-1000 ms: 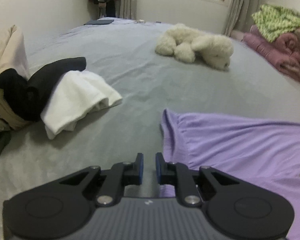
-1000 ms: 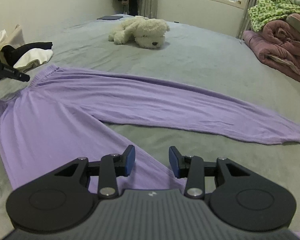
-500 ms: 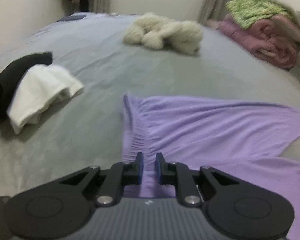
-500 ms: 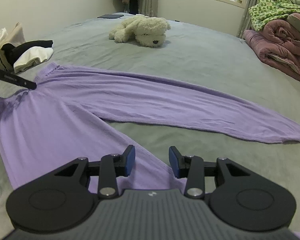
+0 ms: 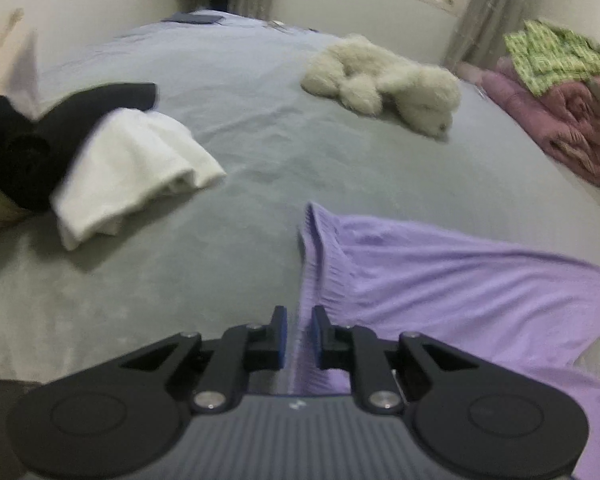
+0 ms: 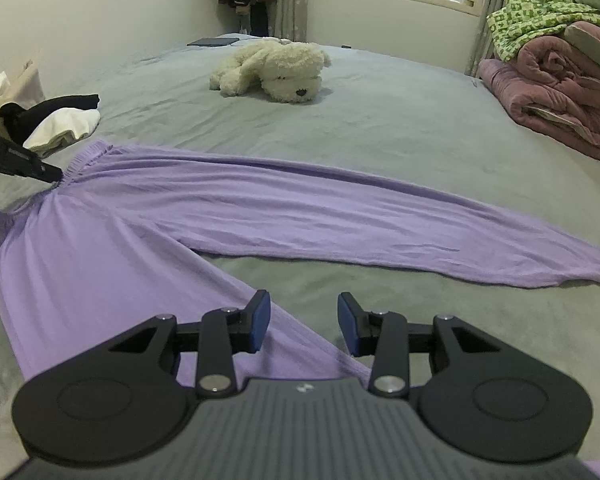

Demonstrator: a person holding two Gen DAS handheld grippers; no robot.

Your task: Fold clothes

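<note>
Purple trousers [image 6: 260,200] lie spread flat on the grey bed [image 6: 420,120], waistband at the left and both legs running right. My left gripper [image 5: 300,338] hovers at the waistband edge [image 5: 312,248]. Its jaws stand a narrow gap apart, and the purple hem shows through that gap. In the right wrist view the left gripper's tip [image 6: 52,174] touches the gathered waistband. My right gripper [image 6: 303,322] stands open low over the nearer trouser leg, with fabric under its left finger [image 6: 260,316] and nothing pinched.
A heap of white and black clothes [image 5: 132,172] lies left of the waistband. A cream plush dog [image 6: 276,70] rests mid-bed. Rolled pink blankets [image 6: 560,96] with a green quilt on top are stacked at the right edge. A window and curtains stand behind.
The left gripper has swung from bare bed beside the trousers onto the waistband edge, its jaw gap unchanged. The right gripper and the trouser legs have stayed put.
</note>
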